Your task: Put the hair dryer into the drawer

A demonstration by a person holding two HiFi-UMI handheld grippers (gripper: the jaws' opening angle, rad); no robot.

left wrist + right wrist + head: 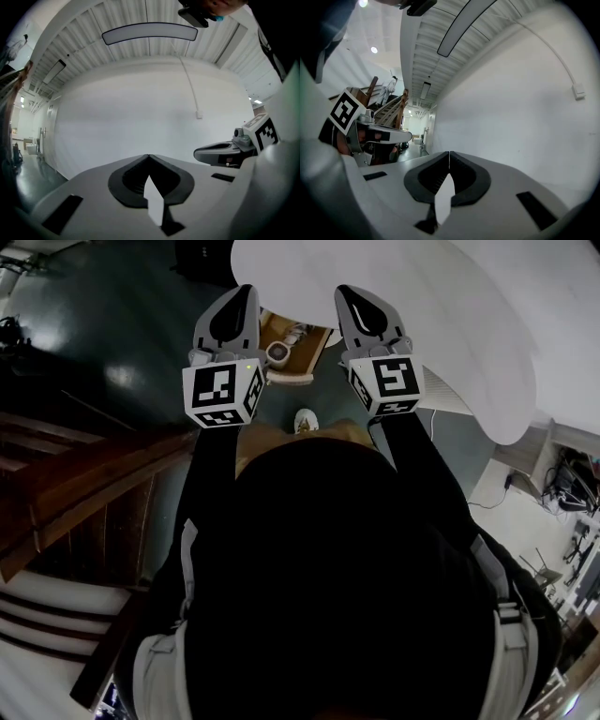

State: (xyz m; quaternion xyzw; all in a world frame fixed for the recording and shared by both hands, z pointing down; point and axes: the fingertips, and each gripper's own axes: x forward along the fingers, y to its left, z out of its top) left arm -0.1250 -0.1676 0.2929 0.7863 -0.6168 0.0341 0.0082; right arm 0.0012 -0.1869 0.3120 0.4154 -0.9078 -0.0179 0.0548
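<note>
Two grippers are held level and side by side in front of the person. The left gripper [149,157] has its jaws closed tip to tip with nothing between them. The right gripper [449,153] has its jaws together in the same way and is just as bare. No view lets me make out the hair dryer or the drawer, so I cannot tell where it lies relative to the jaws. Both grippers face a plain white wall [140,108], where a thin cable [187,82] runs down to a small box [199,114]. Overhead, a slatted ceiling [93,33] carries a long lamp [149,32]. Below lies a dark glossy floor [112,324], with wooden steps [84,474] at the left.
</note>
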